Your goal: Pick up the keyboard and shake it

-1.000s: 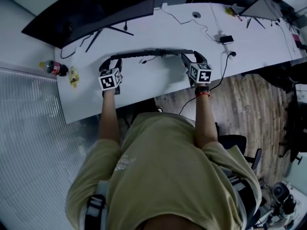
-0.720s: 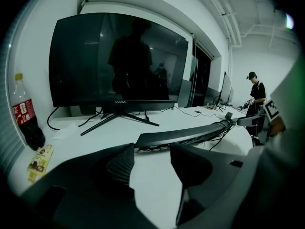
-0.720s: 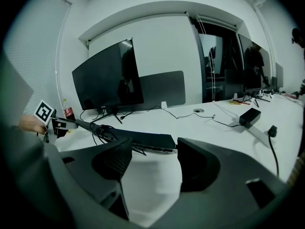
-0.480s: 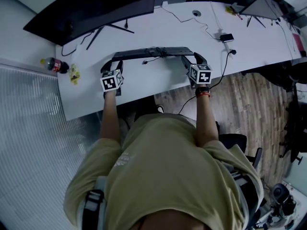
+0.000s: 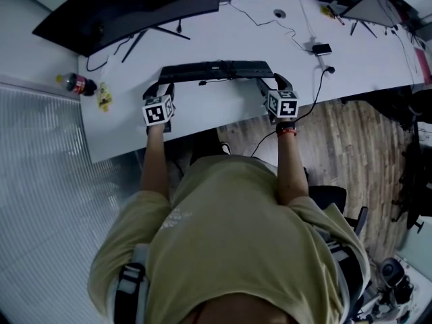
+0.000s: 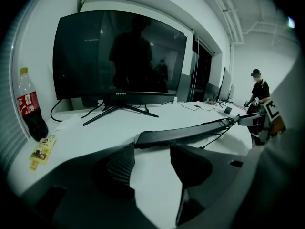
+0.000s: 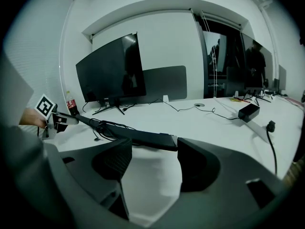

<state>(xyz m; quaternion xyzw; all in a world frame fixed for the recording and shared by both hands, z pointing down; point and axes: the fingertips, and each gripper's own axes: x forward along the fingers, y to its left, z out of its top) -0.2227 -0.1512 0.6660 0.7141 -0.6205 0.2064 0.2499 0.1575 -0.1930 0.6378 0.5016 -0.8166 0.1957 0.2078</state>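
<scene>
Head view: a person point(image 5: 229, 241) stands at a white bench point(image 5: 202, 117), both arms stretched forward with one tool in each hand. A black keyboard point(image 5: 216, 69) spans the gap between the two tools. Its long side runs roughly parallel to the bench's near edge, and it sits in front of a big dark monitor point(image 5: 128, 12). A thin cord point(image 5: 209, 83) trails from near the keyboard's middle. At the bench's left end is a cola bottle point(image 5: 75, 84), with a yellow packet point(image 5: 103, 98) just beside it. A small black box point(image 5: 321, 48) lies well off to the right.

Left gripper view: the left tool point(image 6: 151, 149) has its jaws wide apart, with nothing pinched between the pads. The keyboard's left end sits right at the tips, up against the left jaw. From there the body runs off to the right across the tip of the right jaw, toward the other tool. The bottle is upright here.

Right gripper view: the right tool point(image 7: 154, 144) shows the mirror case. Its jaws are wide apart, and the pads are not closed on anything. The keyboard's right end butts against the tip of the right jaw, and its body crosses the left jaw's tip and runs away leftward. The cord loops below the keyboard. A shadow lies on the bench under this end. I cannot tell whether the keyboard rests on the bench or hangs just clear of it.
</scene>
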